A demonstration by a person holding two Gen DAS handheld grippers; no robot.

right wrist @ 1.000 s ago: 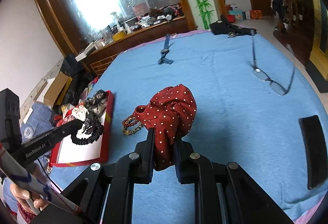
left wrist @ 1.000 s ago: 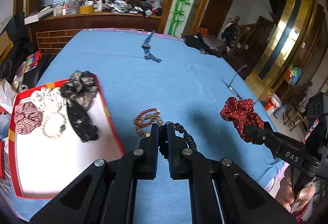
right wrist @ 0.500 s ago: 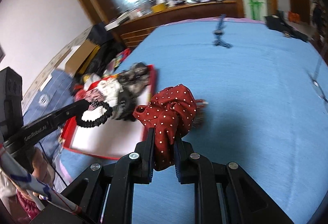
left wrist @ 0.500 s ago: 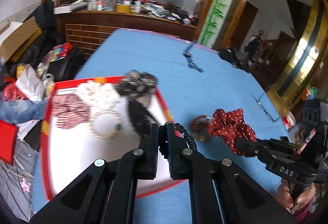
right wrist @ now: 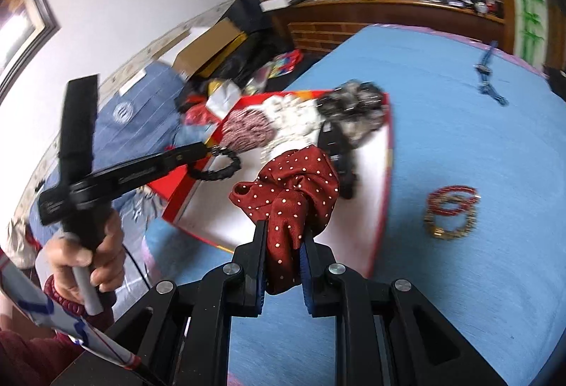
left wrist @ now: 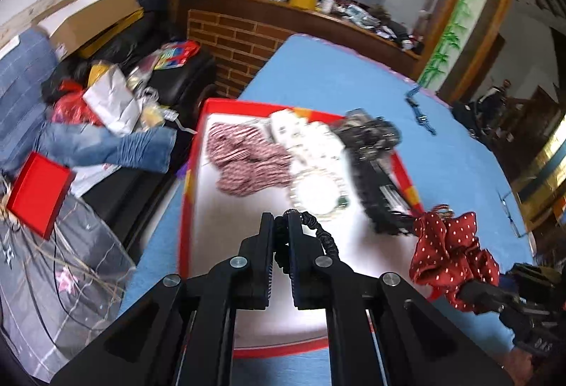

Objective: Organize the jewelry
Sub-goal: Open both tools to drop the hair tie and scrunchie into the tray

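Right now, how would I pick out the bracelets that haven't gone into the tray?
Start from the blue tablecloth and find the red-rimmed tray. Just off the tray's right edge, lying on the cloth, is a small stack of beaded bracelets: red beads above, gold below. It is the only jewelry on the cloth near the tray, outside the rim.

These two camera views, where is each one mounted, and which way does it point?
Left wrist: rides the left tool, looking along its fingers over the red tray; the black coil hair tie is pinched.
Right wrist: rides the right tool, gripping the red dotted scrunchie; the person's left hand shows.
Shared: tray, scrunchie, blue tablecloth.
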